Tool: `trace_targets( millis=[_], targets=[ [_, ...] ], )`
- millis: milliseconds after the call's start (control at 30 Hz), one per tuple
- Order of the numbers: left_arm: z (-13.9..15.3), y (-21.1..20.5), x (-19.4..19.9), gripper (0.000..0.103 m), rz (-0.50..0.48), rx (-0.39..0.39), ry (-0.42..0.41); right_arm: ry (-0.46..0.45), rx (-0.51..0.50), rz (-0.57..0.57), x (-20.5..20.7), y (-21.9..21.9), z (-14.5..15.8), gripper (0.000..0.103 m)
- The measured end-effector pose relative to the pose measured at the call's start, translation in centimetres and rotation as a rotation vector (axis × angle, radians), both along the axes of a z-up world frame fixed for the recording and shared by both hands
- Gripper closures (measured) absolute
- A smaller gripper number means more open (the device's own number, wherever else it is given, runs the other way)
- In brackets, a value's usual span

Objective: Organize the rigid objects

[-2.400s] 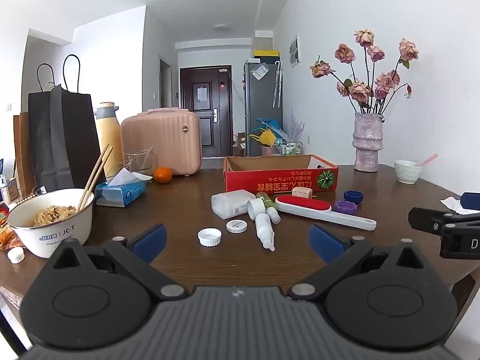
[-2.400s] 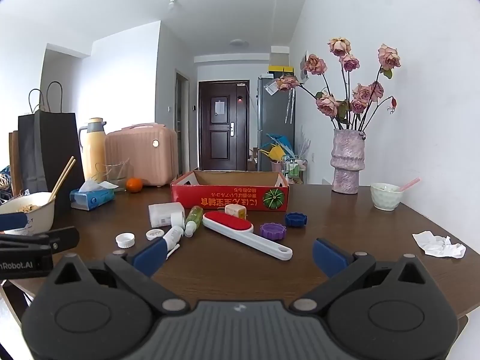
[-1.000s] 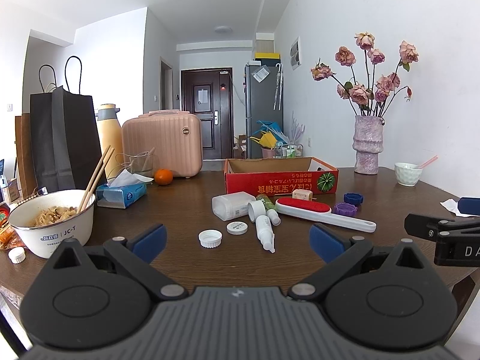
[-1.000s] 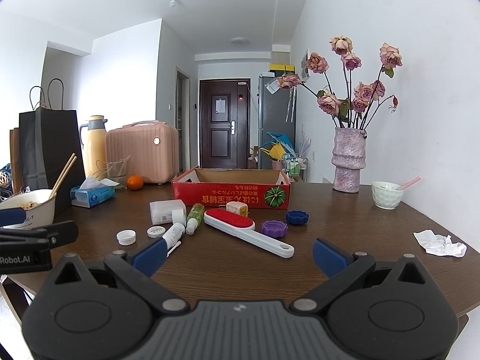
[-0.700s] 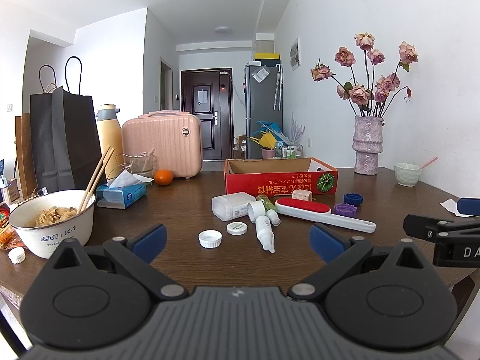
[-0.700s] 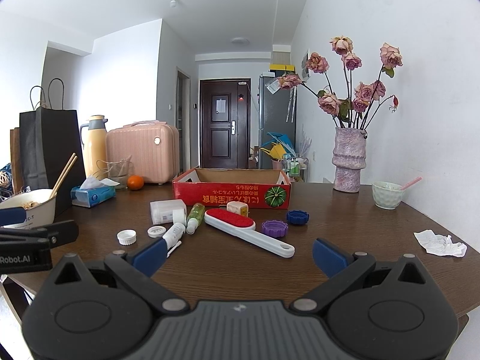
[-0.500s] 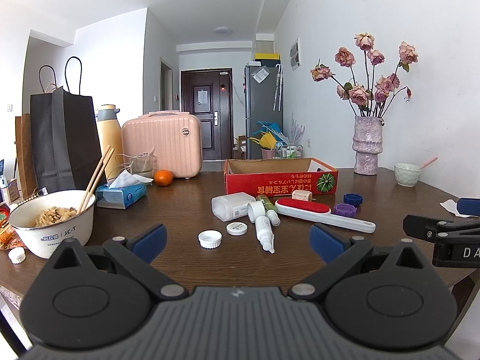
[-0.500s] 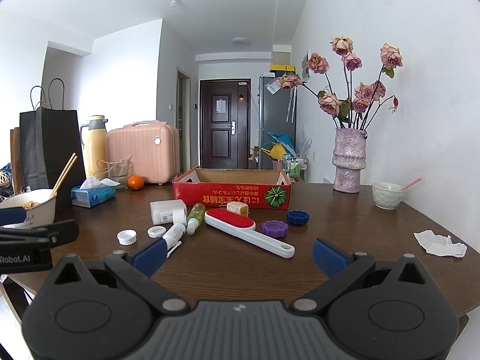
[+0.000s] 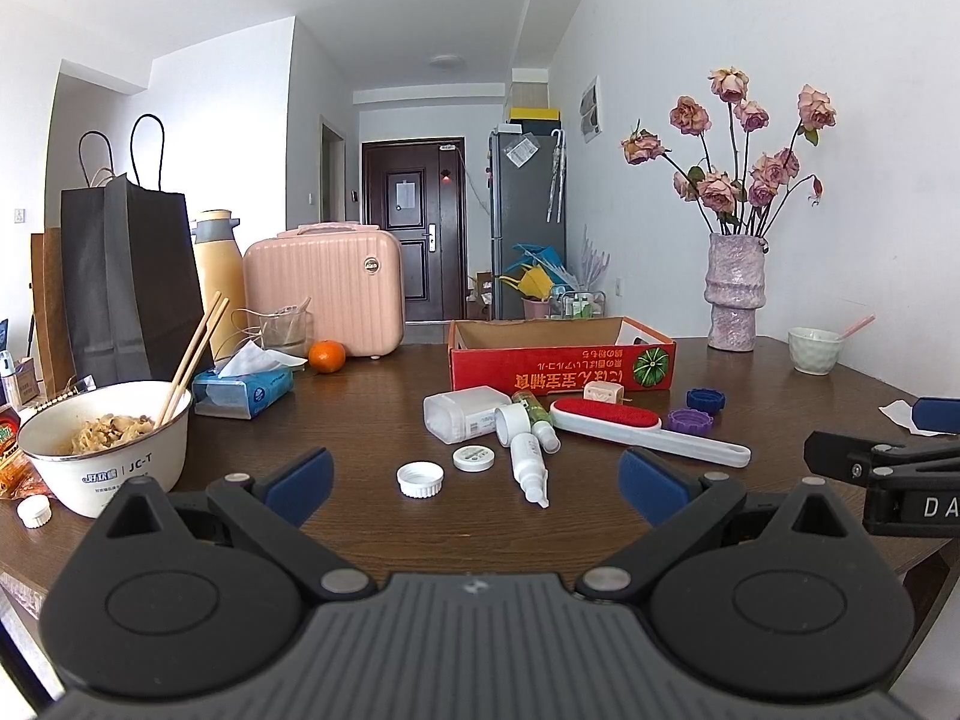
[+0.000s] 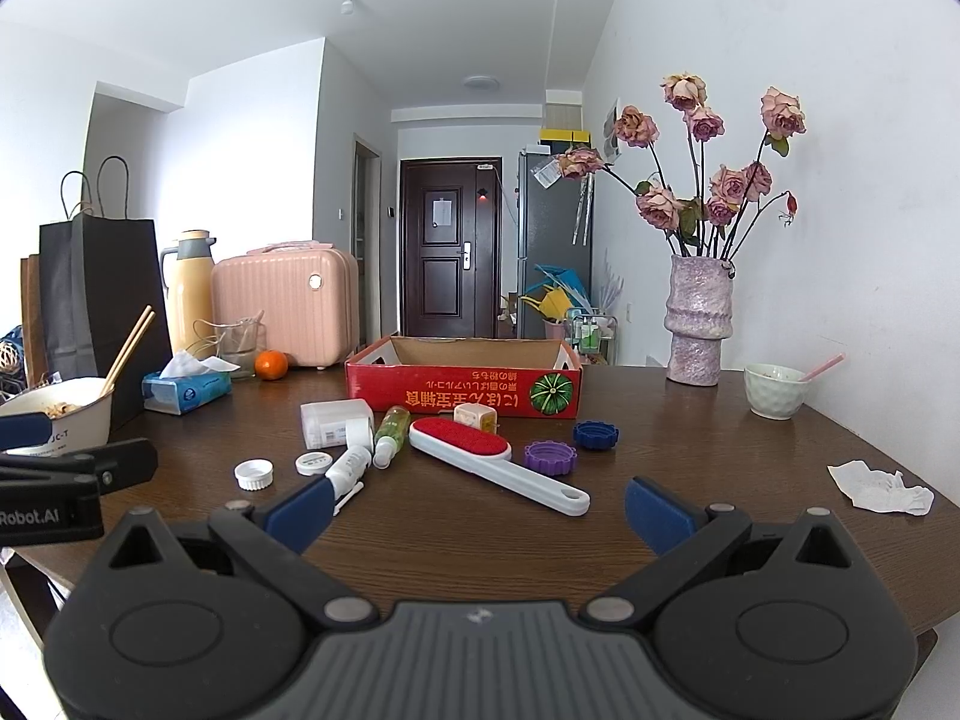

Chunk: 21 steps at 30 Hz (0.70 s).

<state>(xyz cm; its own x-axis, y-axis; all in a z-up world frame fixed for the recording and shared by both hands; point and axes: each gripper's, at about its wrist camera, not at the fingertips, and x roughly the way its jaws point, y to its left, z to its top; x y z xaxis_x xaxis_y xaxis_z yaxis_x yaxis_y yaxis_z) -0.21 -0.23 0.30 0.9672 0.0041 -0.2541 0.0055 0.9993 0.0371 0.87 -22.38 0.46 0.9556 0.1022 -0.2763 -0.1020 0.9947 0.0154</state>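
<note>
A red cardboard box stands open at mid-table. In front of it lie a clear white container, a green bottle, a white spray bottle, a red-and-white lint brush, a beige cube, purple and blue caps and two white lids. My left gripper and right gripper hover open and empty near the table's front edge, side by side.
A noodle bowl with chopsticks, tissue pack, orange, pink case, thermos and black bag fill the left. Vase of roses, small bowl and crumpled tissue are on the right.
Both grippers have barely drifted; the objects on the table have not moved.
</note>
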Motion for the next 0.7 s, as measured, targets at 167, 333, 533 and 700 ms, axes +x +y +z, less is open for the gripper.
trace_targets(
  millis=[167,333,533,700],
  targets=[
    [0.79,-0.22,-0.18,0.000,-0.001,-0.001,-0.003,0.000,0.000,-0.001,0.00,0.01,-0.01,0.000],
    [0.85,-0.22,-0.19,0.000,-0.002,-0.002,-0.005,-0.001,0.000,-0.001,0.01,0.02,0.00,0.000],
    [0.84,-0.21,-0.21,0.000,-0.002,-0.002,-0.005,-0.001,-0.001,-0.001,-0.04,0.00,0.14,0.000],
    [0.84,-0.21,-0.21,0.000,-0.002,-0.002,-0.006,0.000,-0.002,0.001,0.14,0.08,-0.30,0.000]
  ],
)
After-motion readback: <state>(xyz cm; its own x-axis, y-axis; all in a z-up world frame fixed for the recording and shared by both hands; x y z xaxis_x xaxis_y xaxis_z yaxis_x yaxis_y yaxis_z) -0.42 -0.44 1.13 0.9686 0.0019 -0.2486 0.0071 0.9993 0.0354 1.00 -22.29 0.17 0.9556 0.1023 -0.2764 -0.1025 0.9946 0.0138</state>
